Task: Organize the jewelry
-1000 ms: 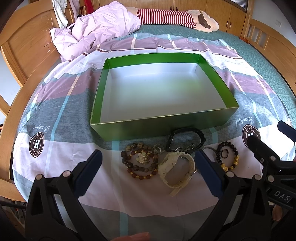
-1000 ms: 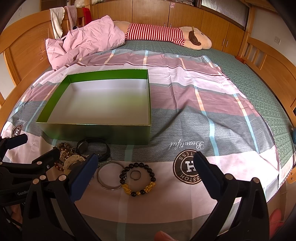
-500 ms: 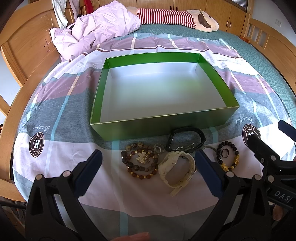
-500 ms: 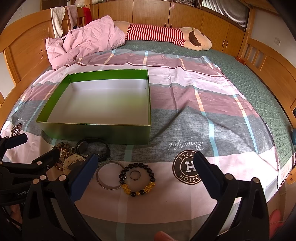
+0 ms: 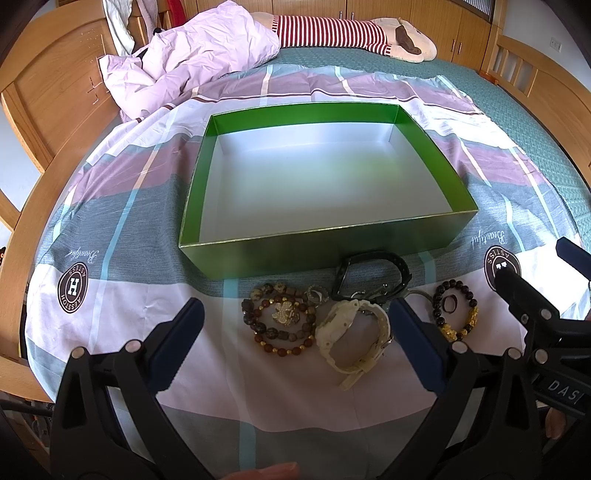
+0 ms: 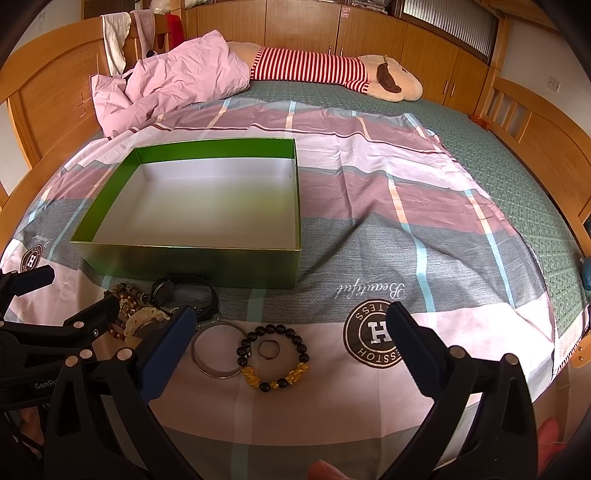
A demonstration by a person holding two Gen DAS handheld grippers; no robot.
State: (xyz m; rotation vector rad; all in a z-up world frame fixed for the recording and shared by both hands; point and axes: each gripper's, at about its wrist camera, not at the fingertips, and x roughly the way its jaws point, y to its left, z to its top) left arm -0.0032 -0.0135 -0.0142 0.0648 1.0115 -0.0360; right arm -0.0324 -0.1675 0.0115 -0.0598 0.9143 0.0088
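A green box (image 5: 325, 251) with a white inside stands empty on the bed; it also shows in the right wrist view (image 6: 192, 264). Jewelry lies in front of it: brown bead bracelets (image 5: 280, 332), a cream watch (image 5: 354, 332), a black watch (image 5: 373, 275), a black-and-gold bead bracelet (image 6: 275, 356) around a small ring (image 6: 268, 349), and a silver bangle (image 6: 216, 349). My left gripper (image 5: 295, 332) is open and empty, just short of the bead bracelets and cream watch. My right gripper (image 6: 291, 336) is open and empty, just short of the black-and-gold bracelet.
The bed has a striped sheet (image 6: 406, 236) with round logos. A crumpled pink quilt (image 5: 192, 62) and a striped plush toy (image 5: 351, 35) lie at the far end. Wooden bed rails (image 6: 546, 140) run along both sides.
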